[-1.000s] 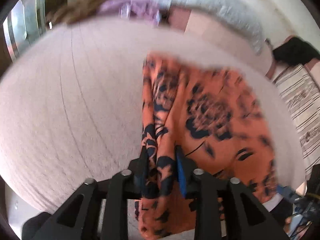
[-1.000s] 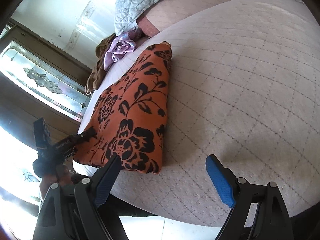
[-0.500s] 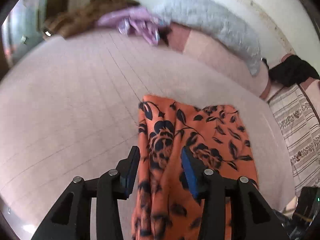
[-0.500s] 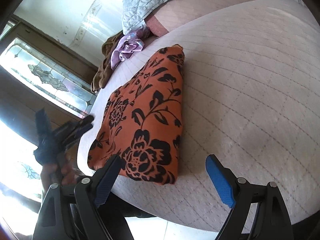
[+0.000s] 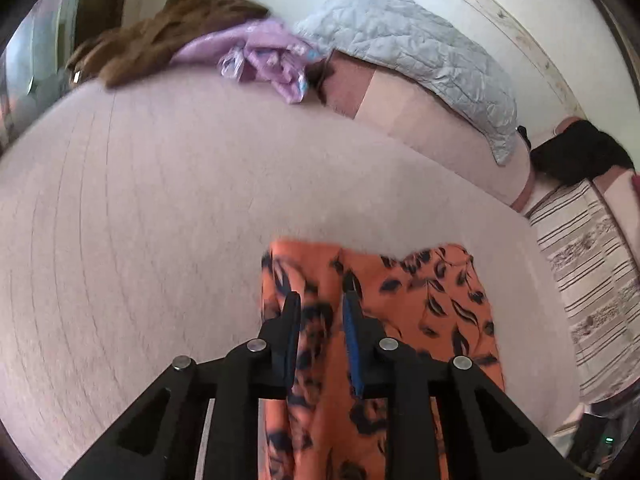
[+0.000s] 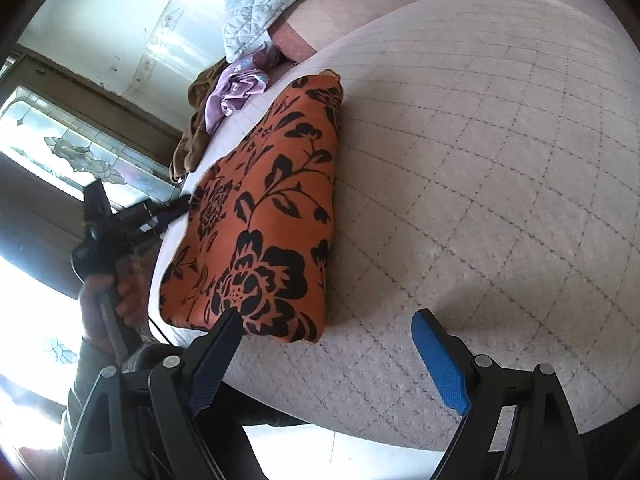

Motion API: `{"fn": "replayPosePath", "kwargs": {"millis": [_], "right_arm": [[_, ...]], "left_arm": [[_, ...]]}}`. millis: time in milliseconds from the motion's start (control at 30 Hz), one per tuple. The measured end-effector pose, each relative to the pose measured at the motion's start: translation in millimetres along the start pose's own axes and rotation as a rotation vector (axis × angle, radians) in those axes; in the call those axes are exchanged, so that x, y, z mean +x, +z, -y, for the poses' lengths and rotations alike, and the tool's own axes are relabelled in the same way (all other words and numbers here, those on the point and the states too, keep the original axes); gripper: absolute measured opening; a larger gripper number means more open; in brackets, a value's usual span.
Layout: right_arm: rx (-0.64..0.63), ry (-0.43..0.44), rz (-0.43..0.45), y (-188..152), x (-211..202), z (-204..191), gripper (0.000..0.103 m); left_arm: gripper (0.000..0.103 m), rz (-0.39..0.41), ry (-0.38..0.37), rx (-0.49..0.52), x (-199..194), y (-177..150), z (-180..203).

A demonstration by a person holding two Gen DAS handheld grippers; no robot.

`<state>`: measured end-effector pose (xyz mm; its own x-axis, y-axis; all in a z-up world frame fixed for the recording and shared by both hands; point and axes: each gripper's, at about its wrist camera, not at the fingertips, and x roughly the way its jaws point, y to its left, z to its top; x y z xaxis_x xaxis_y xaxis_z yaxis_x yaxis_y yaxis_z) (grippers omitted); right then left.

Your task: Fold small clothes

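- Left wrist view: my left gripper (image 5: pixel 320 312) points down at the near edge of the bed (image 5: pixel 160 208), and its jaws are closing, narrow but not pressed together.
- The orange cloth with the dark flower print (image 5: pixel 420 304) lies folded on the bed's pale quilted cover, and a fold of it runs up between my two blue pads (image 5: pixel 354 344); the view is blurred, so I cannot tell whether the pads press on it.
- At the far side of the bed lie a brown garment (image 5: pixel 168 32) and, touching it, a crumpled lilac garment (image 5: pixel 264 56); just beside those a grey quilted blanket (image 5: pixel 412 48) rests against the wall.
- A striped cloth (image 5: pixel 588 288) lies to the right of the bed, with a black item (image 5: pixel 580 156) above it.
- Right wrist view: my right gripper (image 6: pixel 328 356) hangs over the near edge of the bed (image 6: pixel 500 200), its jaws spread wide with nothing between them.
- The orange cloth (image 6: pixel 272 216) lies as a long folded strip along the left side of the bed, its near end just beyond my left-hand finger (image 6: pixel 216 360).
- My left gripper (image 6: pixel 176 208) reaches the cloth's left edge from the side, carried by my left hand (image 6: pixel 108 300).
- A window with patterned glass (image 6: pixel 72 148) stands behind it.
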<state>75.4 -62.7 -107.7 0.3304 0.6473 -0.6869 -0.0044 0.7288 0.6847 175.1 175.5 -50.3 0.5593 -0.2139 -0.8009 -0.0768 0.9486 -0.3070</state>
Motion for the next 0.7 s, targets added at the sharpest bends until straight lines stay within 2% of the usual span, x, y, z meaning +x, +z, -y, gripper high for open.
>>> {"fn": "replayPosePath", "kwargs": {"millis": [33, 67, 100, 167, 200, 267, 333, 433, 467, 500, 633, 667, 700], "right_arm": [[-0.002, 0.0, 0.0, 0, 1, -1, 0.089], [-0.002, 0.001, 0.002, 0, 1, 0, 0.089], [0.004, 0.004, 0.002, -1, 2, 1, 0.089], [0.015, 0.01, -0.002, -3, 3, 2, 0.089], [0.011, 0.011, 0.0, -4, 2, 2, 0.089], [0.006, 0.015, 0.006, -8, -2, 3, 0.089], [0.014, 0.017, 0.009, -11, -2, 6, 0.089], [0.025, 0.026, 0.014, -12, -1, 7, 0.089], [0.023, 0.028, 0.013, -11, -1, 6, 0.089], [0.019, 0.032, 0.01, -10, -1, 5, 0.089], [0.013, 0.046, 0.011, -9, -5, 2, 0.089], [0.013, 0.046, 0.01, -9, -5, 2, 0.089], [0.013, 0.046, 0.007, -8, -6, 1, 0.089]], "left_arm": [[0.021, -0.025, 0.029, 0.017, 15, 4, 1], [0.019, -0.118, 0.082, 0.017, 43, 2, -7], [0.019, -0.19, 0.09, -0.024, 61, 0, -16], [0.017, -0.175, 0.049, -0.091, 63, 7, -27], [0.011, -0.171, 0.04, -0.091, 57, 12, -25], [0.009, -0.121, 0.049, -0.001, 42, 18, -9], [0.009, -0.102, 0.036, 0.032, 34, 18, -2], [0.017, -0.124, 0.072, 0.007, 46, 11, -8], [0.03, -0.174, 0.078, -0.04, 59, 5, -16], [0.039, -0.174, 0.086, -0.062, 59, 3, -24], [0.039, -0.113, 0.045, -0.095, 33, 3, -25], [0.041, -0.09, 0.04, -0.096, 22, 1, -25], [0.049, -0.069, 0.037, -0.097, 13, -1, -24]]}}
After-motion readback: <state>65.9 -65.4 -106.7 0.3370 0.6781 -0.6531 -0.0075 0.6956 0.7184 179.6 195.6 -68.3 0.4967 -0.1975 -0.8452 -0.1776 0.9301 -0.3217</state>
